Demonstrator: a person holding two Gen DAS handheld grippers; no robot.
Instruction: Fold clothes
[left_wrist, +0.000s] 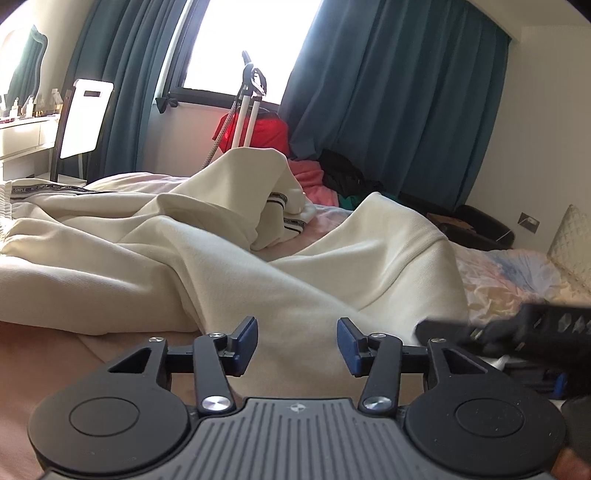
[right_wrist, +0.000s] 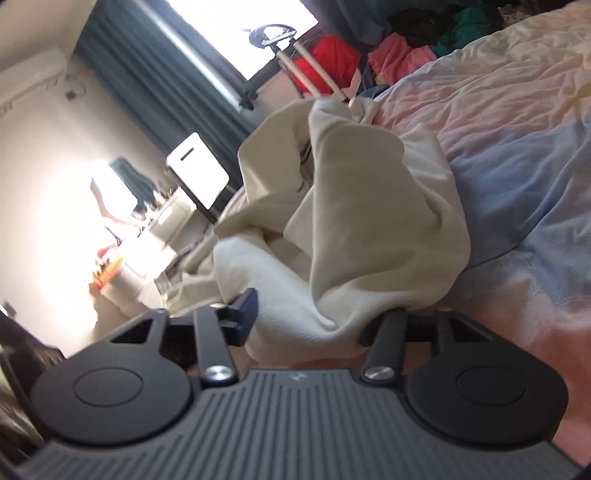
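A cream sweatsuit garment (left_wrist: 221, 251) with black-and-white striped trim lies rumpled across the bed (left_wrist: 517, 280). My left gripper (left_wrist: 297, 343) hovers low over its near edge, jaws apart, with cloth beneath them and nothing pinched. The right gripper's blurred black body shows at that view's right edge. In the right wrist view, which is rolled sideways, a bunched fold of the cream garment (right_wrist: 351, 221) drapes between the jaws of my right gripper (right_wrist: 306, 325). Its left pad (right_wrist: 247, 314) stands clear of the cloth and the other pad is hidden under it.
A pile of pink, black and green clothes (left_wrist: 332, 173) sits at the bed's far side. Behind it stand a garment steamer (left_wrist: 251, 96) and a red item (left_wrist: 266, 133) under the window. A white chair (left_wrist: 85, 118) and dresser (left_wrist: 22, 136) are at left, a quilted pillow (left_wrist: 572, 243) at right.
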